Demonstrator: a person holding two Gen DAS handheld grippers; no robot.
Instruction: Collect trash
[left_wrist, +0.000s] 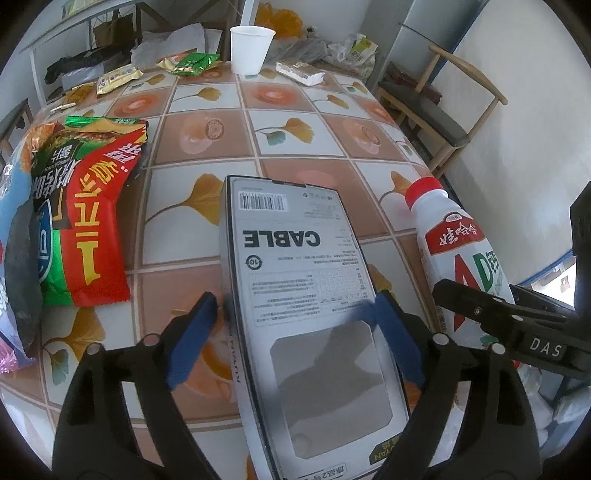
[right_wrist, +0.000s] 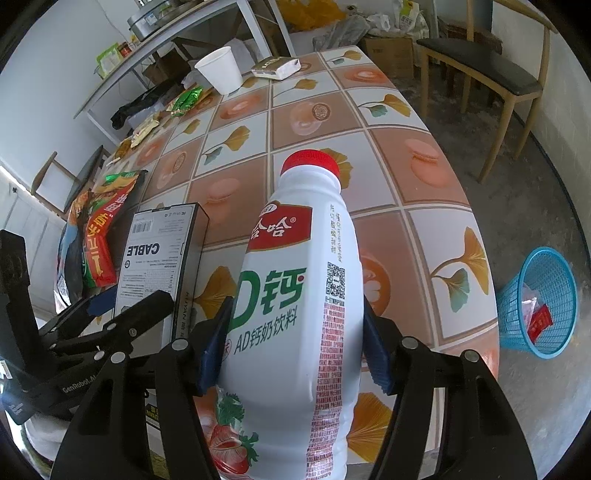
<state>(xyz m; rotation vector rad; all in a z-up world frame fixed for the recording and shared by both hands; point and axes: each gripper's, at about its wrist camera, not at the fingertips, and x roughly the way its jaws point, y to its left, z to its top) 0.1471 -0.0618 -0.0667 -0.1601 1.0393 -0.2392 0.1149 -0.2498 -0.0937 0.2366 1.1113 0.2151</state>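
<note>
A: Your left gripper (left_wrist: 295, 325) has the cable box (left_wrist: 291, 280) clamped across its width, lifted over the table (left_wrist: 280, 103). The pads sit on its edges, so a twist could let it pivot out

B: And the right?

A: Your right gripper (right_wrist: 295, 339) squeezes the milk bottle (right_wrist: 295, 295) on its smooth, rounded belly; it may slide when tipped. The blue basket (right_wrist: 509, 302) is on the floor to your right, so an early release misses it
</note>
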